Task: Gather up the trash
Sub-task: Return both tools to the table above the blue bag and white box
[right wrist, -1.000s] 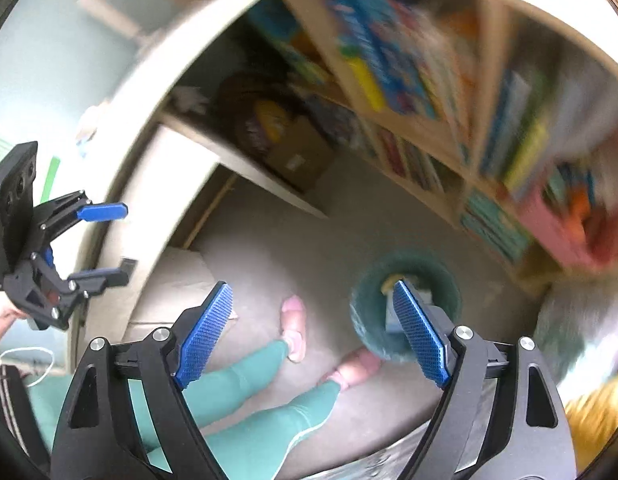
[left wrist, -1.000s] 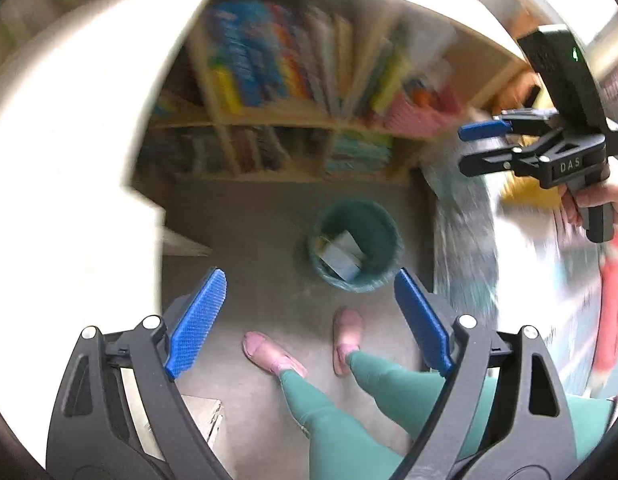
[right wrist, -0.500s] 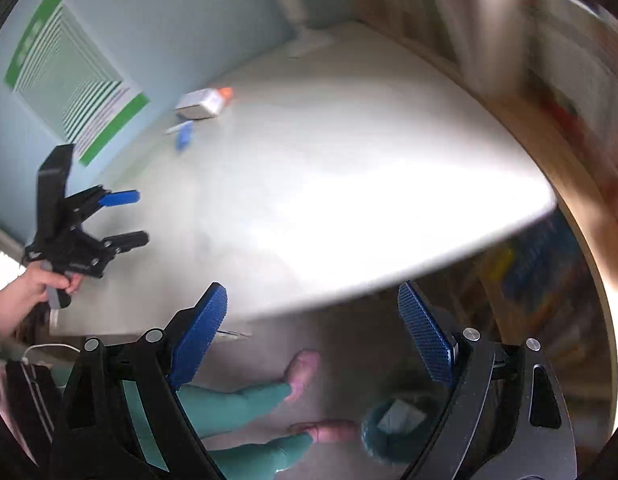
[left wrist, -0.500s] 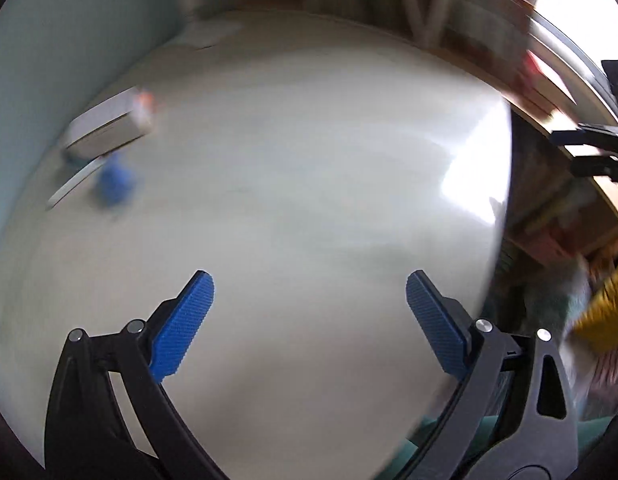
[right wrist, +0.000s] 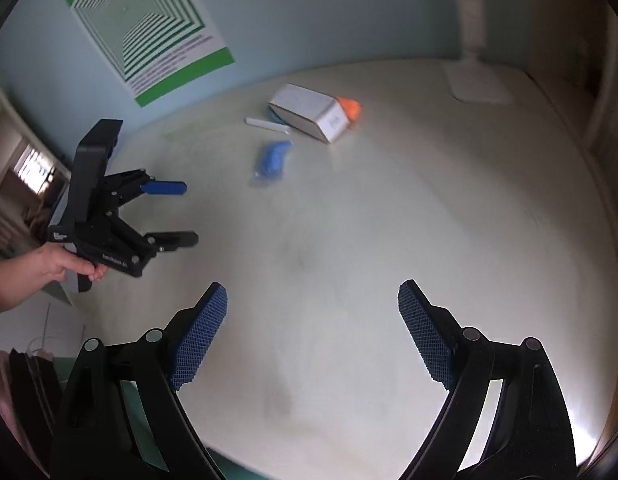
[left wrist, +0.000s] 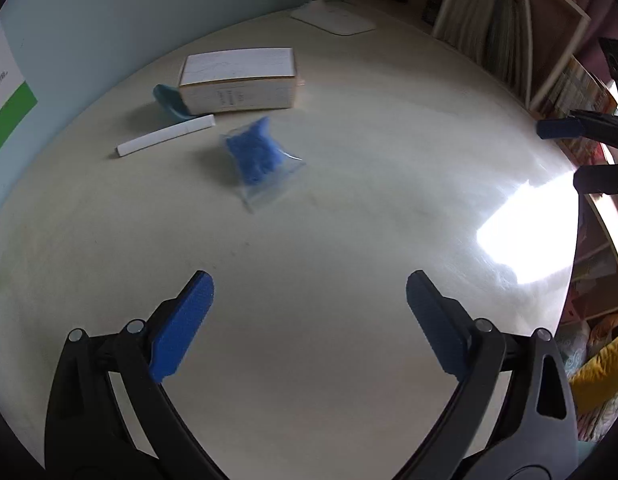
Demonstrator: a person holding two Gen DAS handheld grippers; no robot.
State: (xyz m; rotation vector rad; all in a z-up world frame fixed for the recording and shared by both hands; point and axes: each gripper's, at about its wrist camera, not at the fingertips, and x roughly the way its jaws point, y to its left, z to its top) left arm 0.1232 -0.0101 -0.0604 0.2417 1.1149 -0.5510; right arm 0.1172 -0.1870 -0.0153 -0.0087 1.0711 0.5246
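Both your left tool (left wrist: 309, 320) and right tool (right wrist: 313, 328) gape empty. The blue-filled plastic bag (left wrist: 261, 160) on the surface (left wrist: 349, 220) looks light, soft, slippery; pinch its bulging middle.

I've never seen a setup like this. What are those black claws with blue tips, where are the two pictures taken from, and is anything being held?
No robot here: a person holds a hand-operated claw in each hand, and each claw carries a wide-angle camera looking along its two fingers. One picture looks out of the left gripper, the other out of the right gripper; each also catches the other claw at its edge, and the right view shows the hand holding the left one. Both claws are open and empty; the left one's jaws have just been opening, with nothing between them. On the pale table lie a white box, a white stick, a clear bag of blue stuff, and a lamp base. Something orange peeks from behind the box.
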